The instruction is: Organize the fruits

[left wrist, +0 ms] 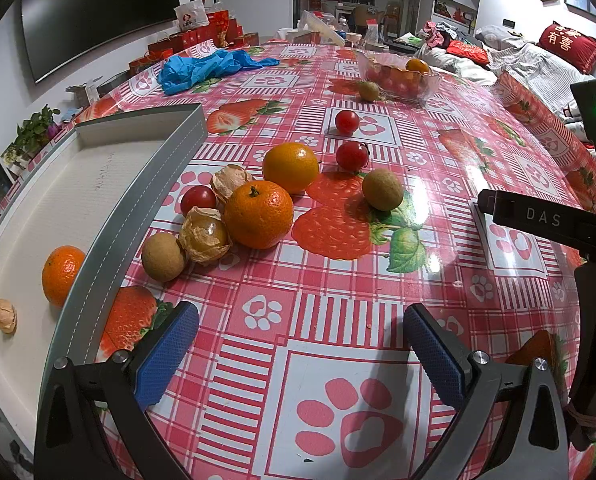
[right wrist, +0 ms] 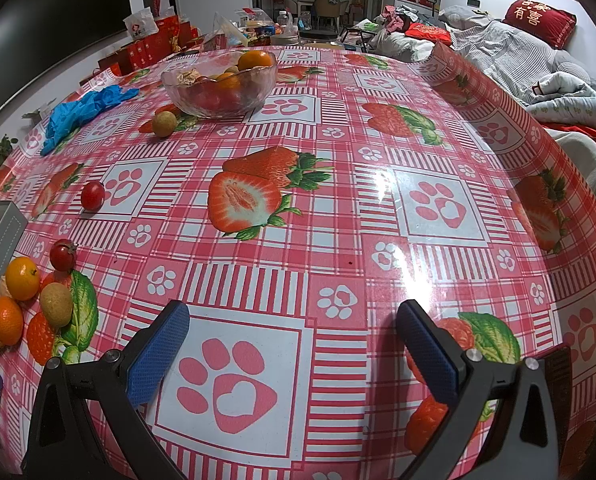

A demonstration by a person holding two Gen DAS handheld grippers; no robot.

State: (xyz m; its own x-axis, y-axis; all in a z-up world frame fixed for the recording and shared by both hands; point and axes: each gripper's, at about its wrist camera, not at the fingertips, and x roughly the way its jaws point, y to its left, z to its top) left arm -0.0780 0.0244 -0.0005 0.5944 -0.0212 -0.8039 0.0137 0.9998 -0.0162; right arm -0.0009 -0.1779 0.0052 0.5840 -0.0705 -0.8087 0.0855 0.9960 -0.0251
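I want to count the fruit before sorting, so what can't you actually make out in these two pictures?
- Tray: left wrist view, its near wall hides part of the orange inside; the picture edge cuts the rest of the tray.
- Glass bowl: both views, piled fruit overlaps, so no count.
- Fruit cluster: right wrist view, squeezed at the left edge.

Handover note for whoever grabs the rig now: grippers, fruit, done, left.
Left gripper and right gripper: both open, empty, above the table.
Tray, far left: one mandarin and one husked berry already in.
Loose beside the tray: two oranges, three cherry tomatoes, two husked berries, two longans.
Glass bowl at the far end holds mixed fruit; one longan sits beside it.
Left: sort the loose pile.
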